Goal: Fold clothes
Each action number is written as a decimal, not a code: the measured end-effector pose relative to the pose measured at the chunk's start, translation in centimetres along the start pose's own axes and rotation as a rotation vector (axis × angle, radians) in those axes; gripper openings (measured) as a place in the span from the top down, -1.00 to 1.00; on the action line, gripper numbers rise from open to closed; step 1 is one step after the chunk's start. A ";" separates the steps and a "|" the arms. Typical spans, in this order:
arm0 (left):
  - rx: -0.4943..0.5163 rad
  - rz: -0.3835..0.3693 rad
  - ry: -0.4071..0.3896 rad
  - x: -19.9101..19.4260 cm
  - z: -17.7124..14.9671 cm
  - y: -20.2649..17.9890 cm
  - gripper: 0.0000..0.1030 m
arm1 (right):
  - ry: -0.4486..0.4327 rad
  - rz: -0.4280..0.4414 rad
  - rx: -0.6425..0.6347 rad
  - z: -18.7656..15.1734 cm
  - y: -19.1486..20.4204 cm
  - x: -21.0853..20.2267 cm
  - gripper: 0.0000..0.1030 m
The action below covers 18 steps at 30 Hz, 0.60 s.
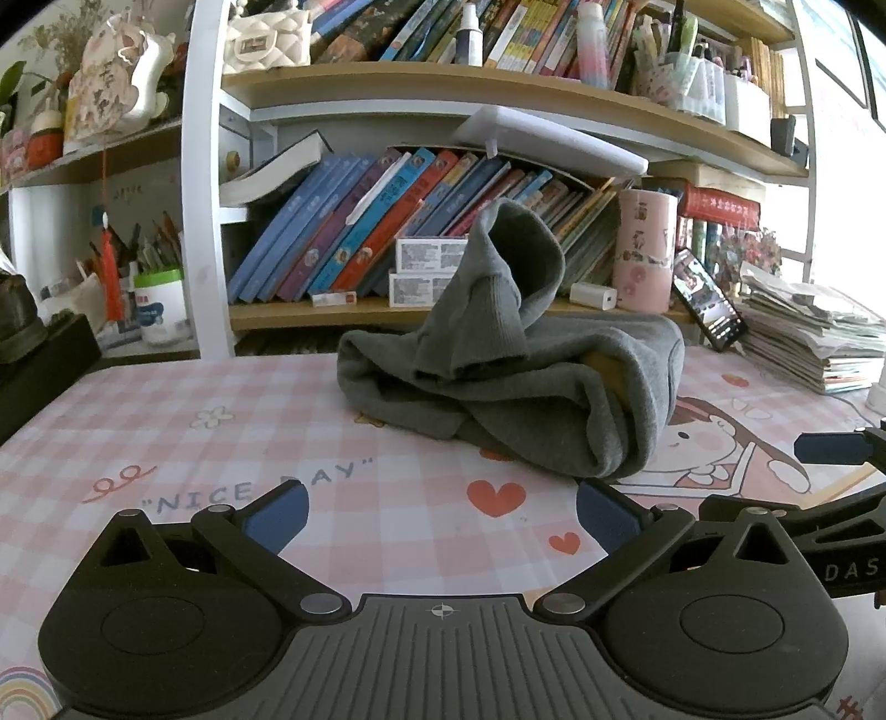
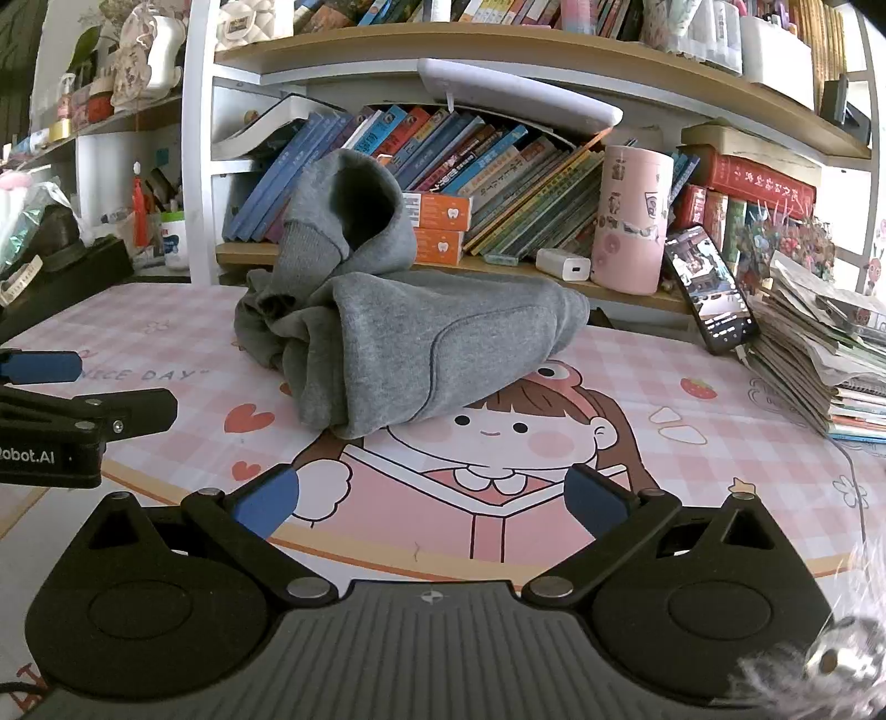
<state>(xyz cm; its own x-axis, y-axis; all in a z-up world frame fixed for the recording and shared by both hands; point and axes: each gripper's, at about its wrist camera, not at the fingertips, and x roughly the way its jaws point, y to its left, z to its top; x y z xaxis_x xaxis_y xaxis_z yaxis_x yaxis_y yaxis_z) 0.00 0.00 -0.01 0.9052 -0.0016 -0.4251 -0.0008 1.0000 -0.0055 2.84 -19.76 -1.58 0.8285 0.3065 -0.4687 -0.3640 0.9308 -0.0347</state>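
— How much room on the pink checked mat (image 1: pixel 166 421)?

— Plenty ahead; bookshelf (image 2: pixel 498 50) bounds it behind. The bunched grey hoodie (image 1: pixel 515 382) lies beyond my left gripper (image 1: pixel 442 512) and right gripper (image 2: pixel 432 501), untouched, both spread wide and empty.

— Any lettering?

— "NICE DAY" on the mat.

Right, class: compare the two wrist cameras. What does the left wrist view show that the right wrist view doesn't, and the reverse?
Only the left wrist view shows the full "NICE DAY" lettering.

Only the right wrist view shows the cartoon girl's whole face and a strawberry print.

Both show the crumpled grey sweatshirt on the pink checked mat, the propped phone, the pink canister, and open, empty jaws.
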 end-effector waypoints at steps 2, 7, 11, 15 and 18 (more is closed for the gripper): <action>-0.001 -0.003 -0.001 0.0 -0.1 0.1 -1.00 | 0.000 0.000 0.000 0.0 0.0 0.1 -1.00; -0.003 -0.010 -0.004 0.1 -0.3 0.4 -1.00 | 0.002 0.000 -0.002 0.0 0.1 0.1 -1.00; -0.002 -0.013 -0.005 0.2 -0.7 0.4 -1.00 | 0.002 0.002 0.002 0.0 0.0 0.0 -1.00; -0.001 -0.007 0.007 0.3 -0.2 0.0 -1.00 | 0.002 0.002 0.001 0.0 0.1 0.2 -1.00; 0.001 -0.007 0.009 0.3 -0.2 0.0 -1.00 | 0.003 0.003 -0.001 0.0 0.0 0.1 -1.00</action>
<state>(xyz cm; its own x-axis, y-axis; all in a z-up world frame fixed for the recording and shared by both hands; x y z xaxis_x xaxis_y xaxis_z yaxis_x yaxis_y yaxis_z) 0.20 0.02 -0.31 0.9014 -0.0089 -0.4328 0.0061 1.0000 -0.0079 2.93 -19.70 -1.65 0.8263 0.3086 -0.4713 -0.3665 0.9298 -0.0339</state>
